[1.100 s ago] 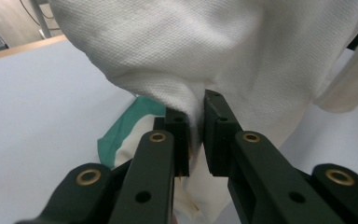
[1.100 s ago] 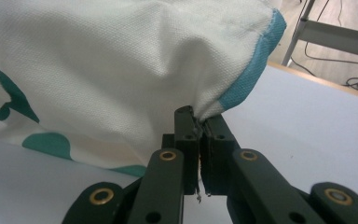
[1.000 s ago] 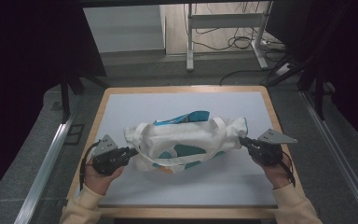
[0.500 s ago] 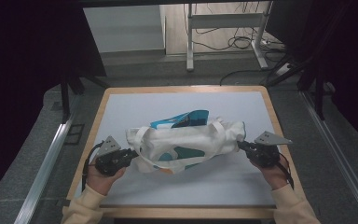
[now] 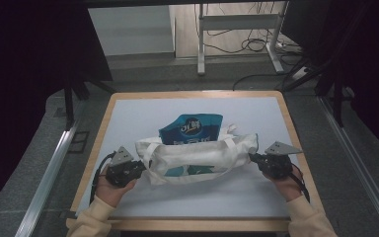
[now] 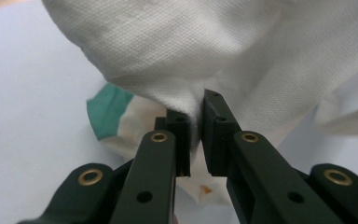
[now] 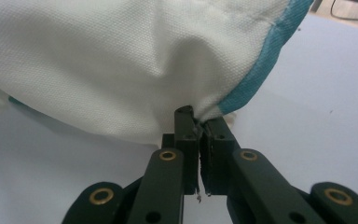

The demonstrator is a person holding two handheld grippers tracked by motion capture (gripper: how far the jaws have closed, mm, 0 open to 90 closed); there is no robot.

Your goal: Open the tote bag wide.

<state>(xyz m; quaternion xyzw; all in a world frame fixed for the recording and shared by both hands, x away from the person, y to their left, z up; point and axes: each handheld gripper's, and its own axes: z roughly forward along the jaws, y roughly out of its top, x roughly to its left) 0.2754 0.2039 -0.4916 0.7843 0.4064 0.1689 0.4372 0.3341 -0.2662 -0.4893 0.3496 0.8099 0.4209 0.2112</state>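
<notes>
Now blue snack bag [image 5: 191, 129] slid farther out of white tote [image 5: 197, 157], both grippers' jaws still clamping its ends.

Looking like a lab or a recording room set up for filmed handling work. Standing at the middle: a wood-rimmed table with a pale blue-white top [image 5: 143, 111], bare apart from the work in hand. Closing in at both sides: black curtains or dark panels [image 5: 24, 74]. Running along the grey speckled floor [image 5: 34, 163]: silver metal rails [image 5: 47, 173]. Lying loose behind the table: black cables [image 5: 249, 47], trailing around the white metal legs of a stand [image 5: 202, 44].
</notes>
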